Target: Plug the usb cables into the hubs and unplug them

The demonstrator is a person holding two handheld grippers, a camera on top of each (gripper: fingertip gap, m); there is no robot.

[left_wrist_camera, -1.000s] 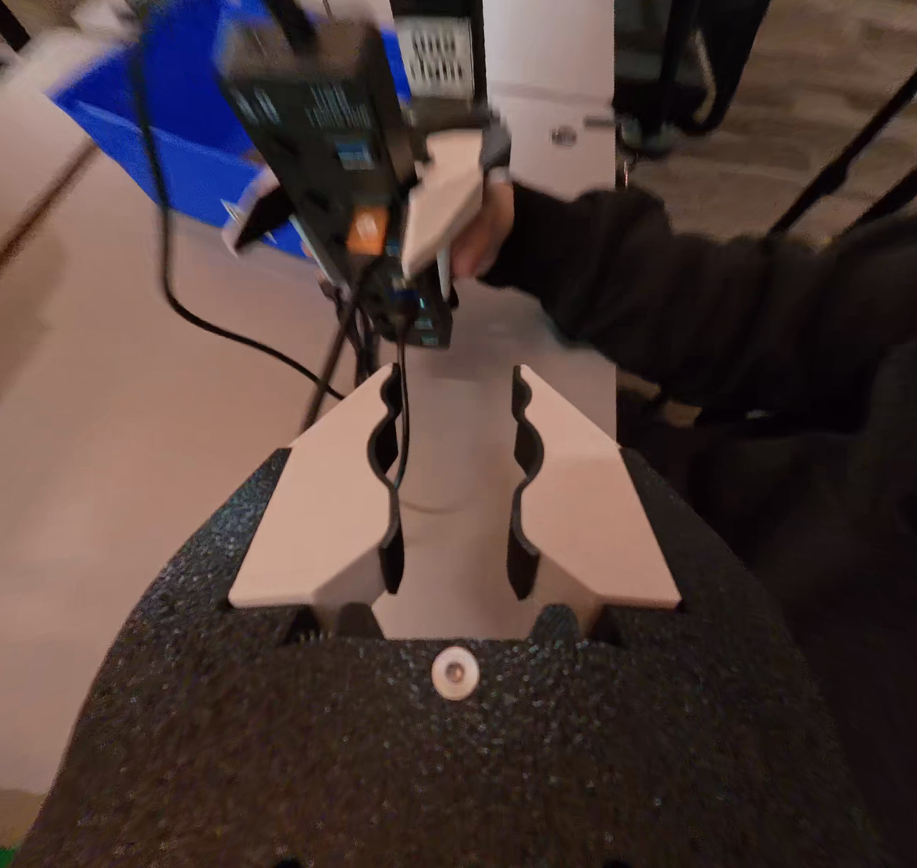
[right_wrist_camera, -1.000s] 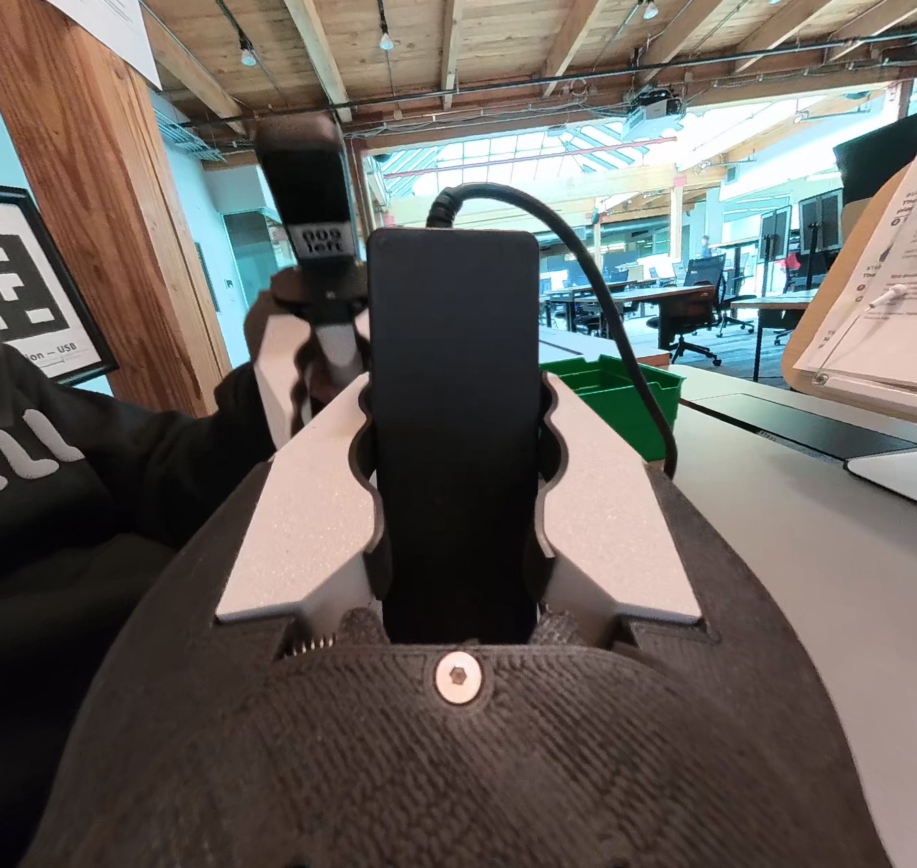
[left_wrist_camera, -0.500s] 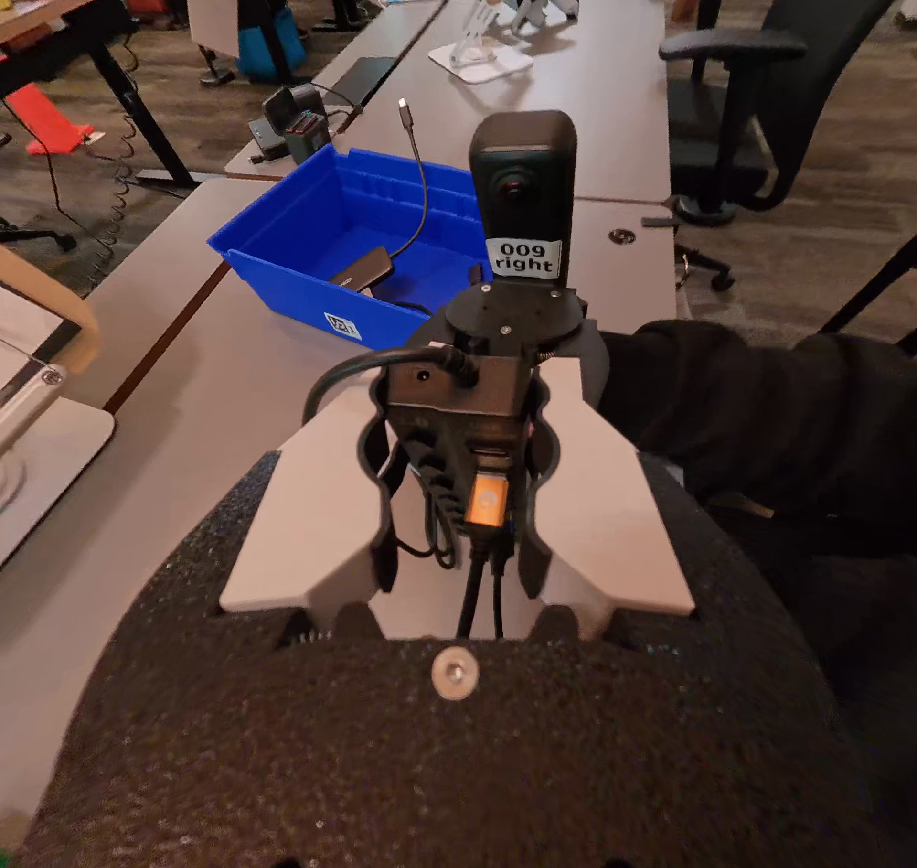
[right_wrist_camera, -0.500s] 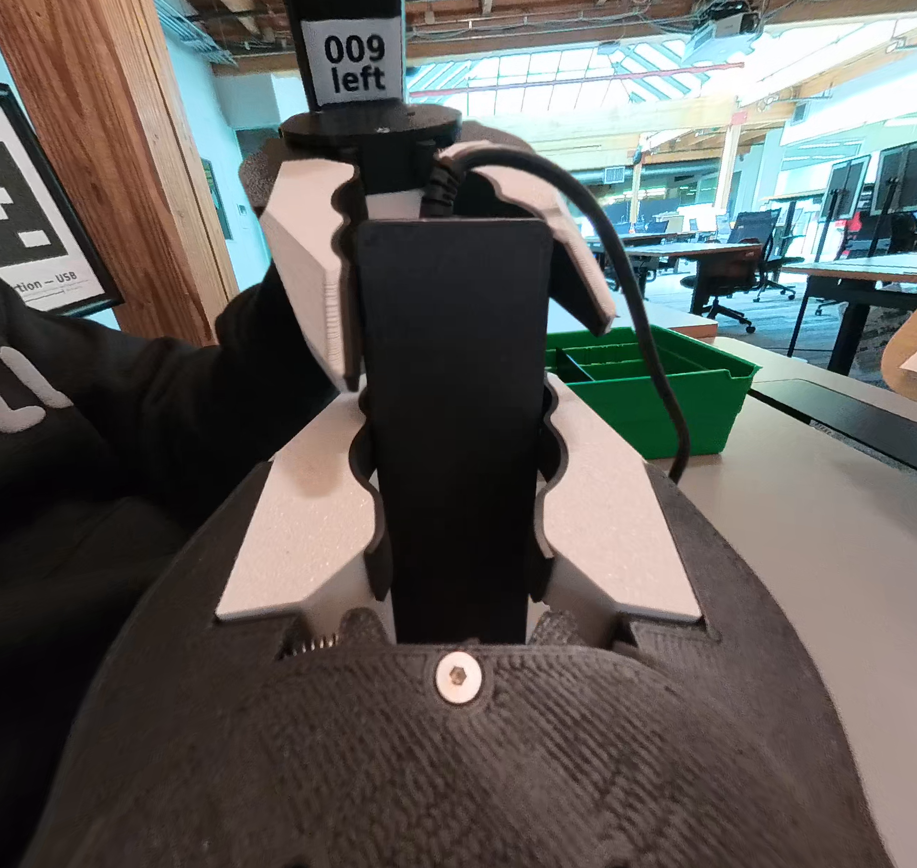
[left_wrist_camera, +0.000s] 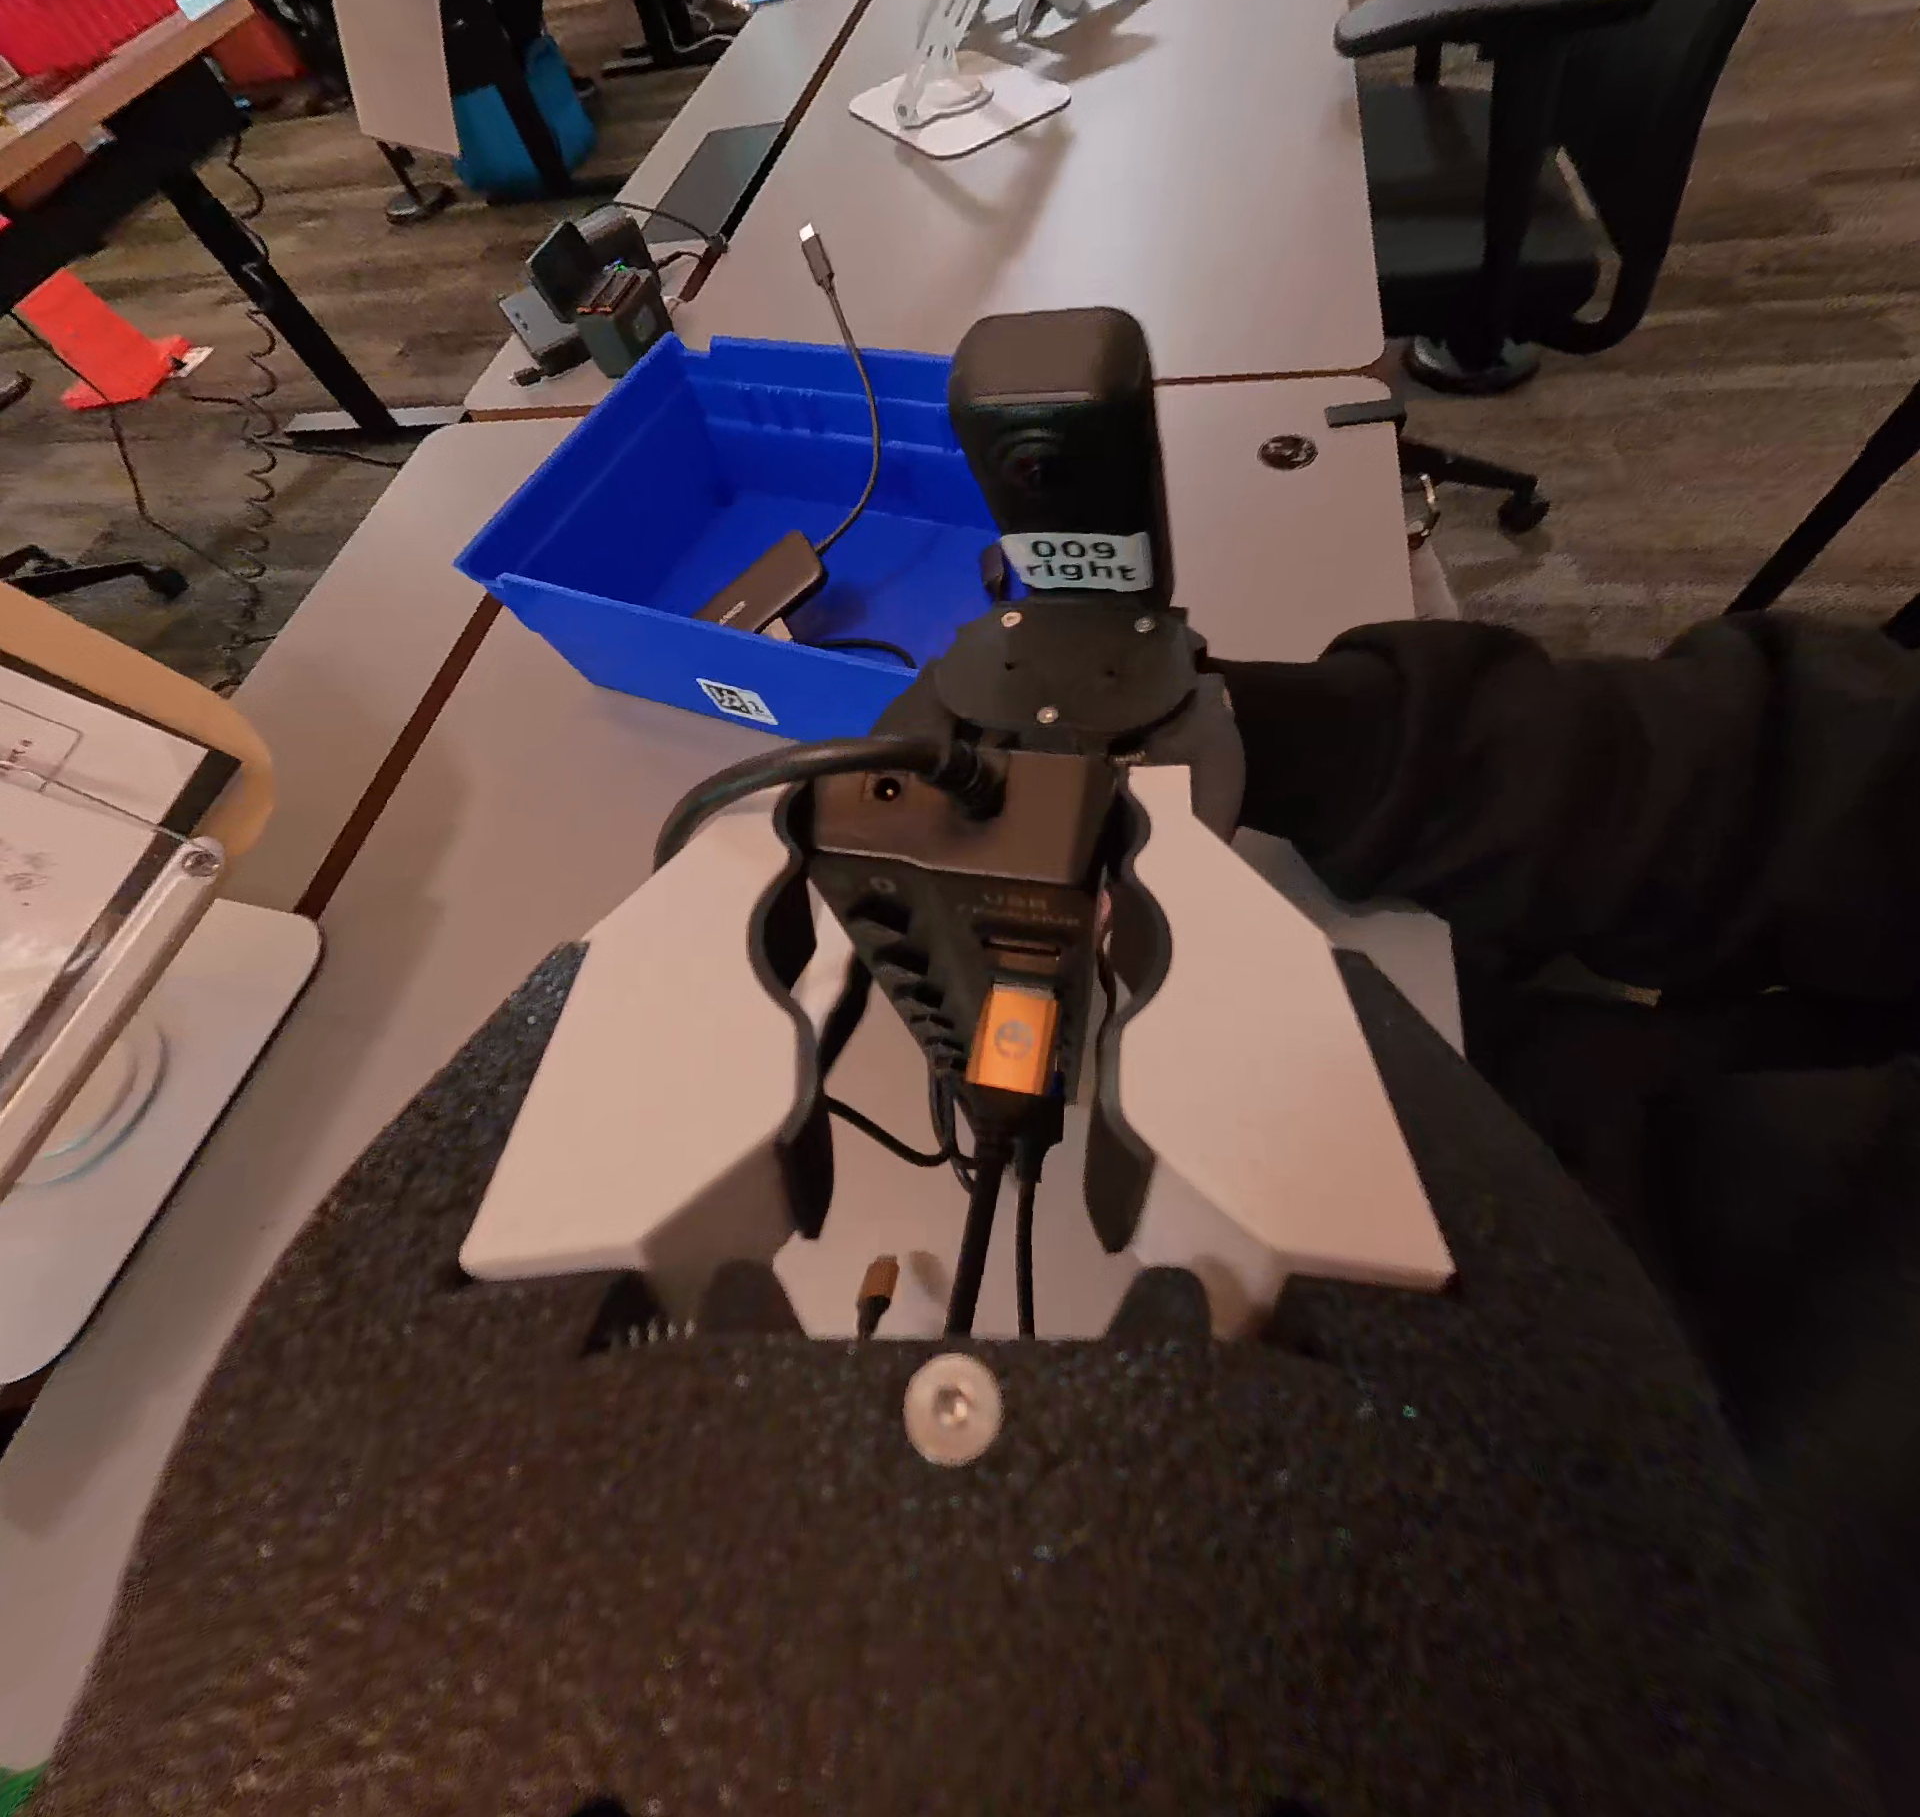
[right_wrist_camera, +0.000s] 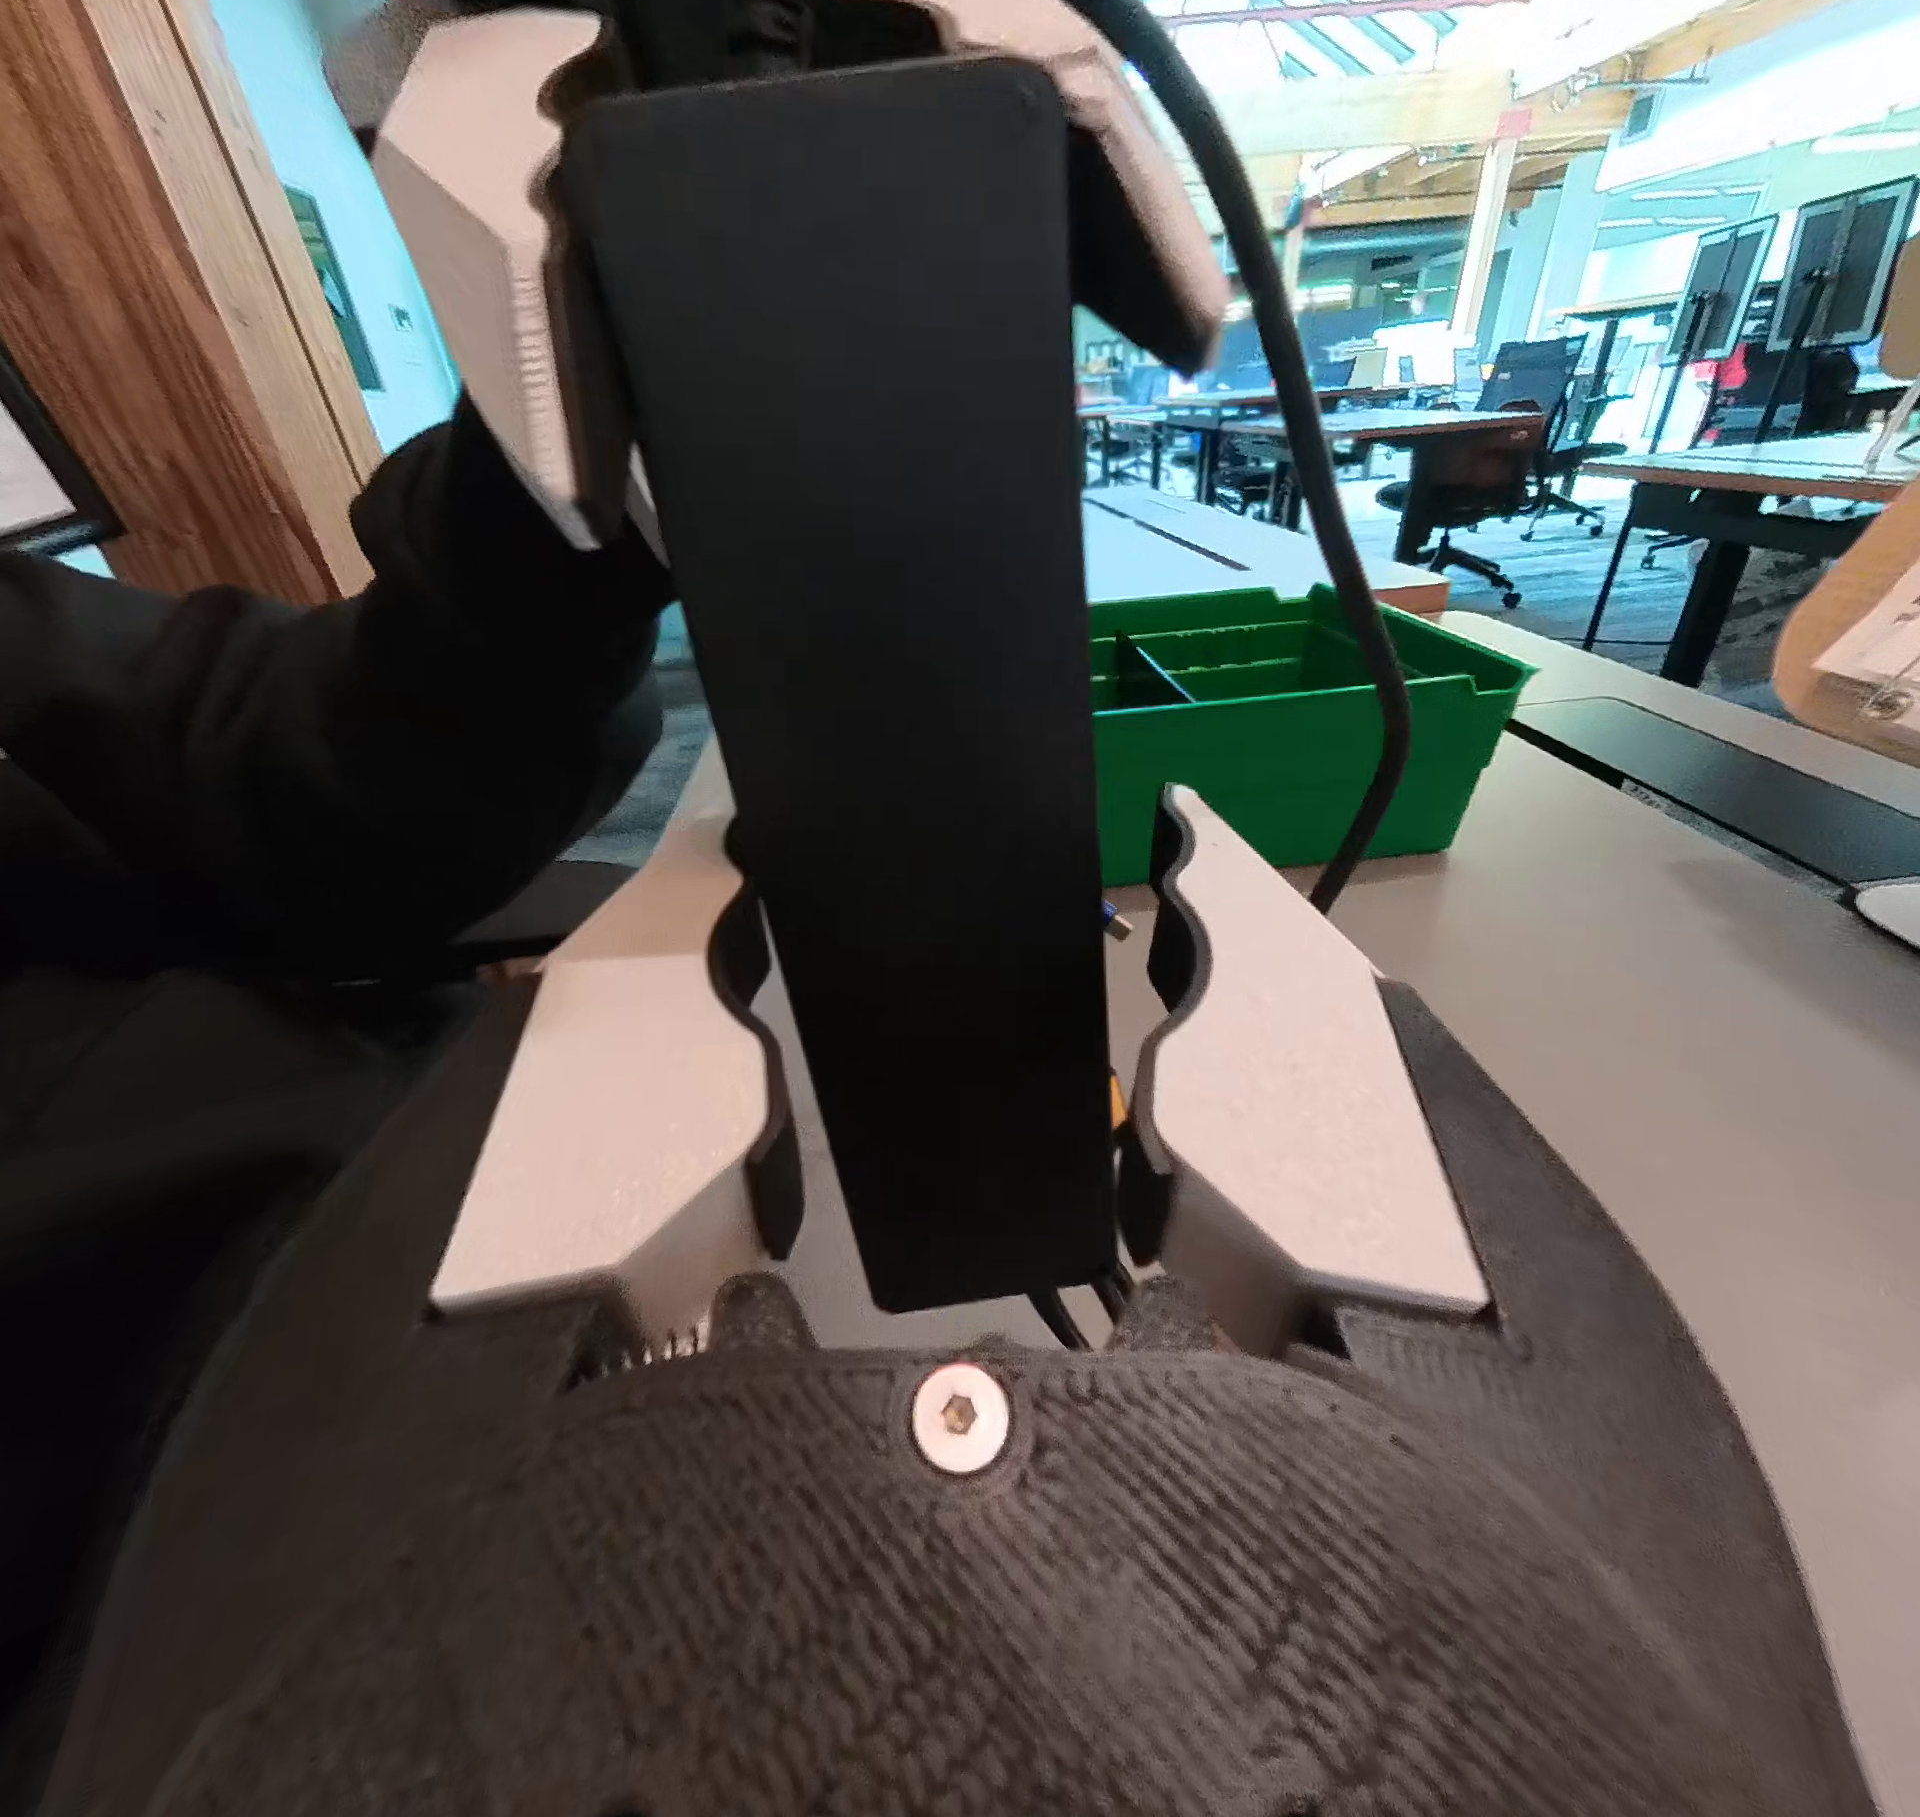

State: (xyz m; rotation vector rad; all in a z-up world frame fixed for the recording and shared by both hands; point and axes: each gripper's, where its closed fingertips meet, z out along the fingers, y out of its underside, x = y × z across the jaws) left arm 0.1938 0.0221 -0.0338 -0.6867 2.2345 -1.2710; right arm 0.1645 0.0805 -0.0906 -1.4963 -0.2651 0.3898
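Note:
A black USB hub [left_wrist_camera: 935,926] stands upright between both grippers; the right wrist view shows its plain back [right_wrist_camera: 862,520]. An orange USB plug [left_wrist_camera: 1010,1040] sits in one port, and thin black cables [left_wrist_camera: 977,1237] hang below. A thick black cable [left_wrist_camera: 790,770] leaves the hub's top end. My left gripper [left_wrist_camera: 961,832] is shut on the hub's upper end; its fingers [right_wrist_camera: 478,240] show clamped there. My right gripper [right_wrist_camera: 951,832] is open, with small gaps on both sides of the hub's lower end. Its body [left_wrist_camera: 1060,687] shows just behind the hub.
A blue bin [left_wrist_camera: 623,624] holds another hub [left_wrist_camera: 764,593] and a cable. A green divided bin [right_wrist_camera: 1299,780] stands on the grey table. Sheet stands [left_wrist_camera: 104,832] are at the left. A person's black sleeve [left_wrist_camera: 1558,780] and an office chair [left_wrist_camera: 1507,105] are at the right.
My left gripper came up to the hub and shut on its upper end. My right gripper, shut on the hub before, has opened its fingers. Both views have tilted down.

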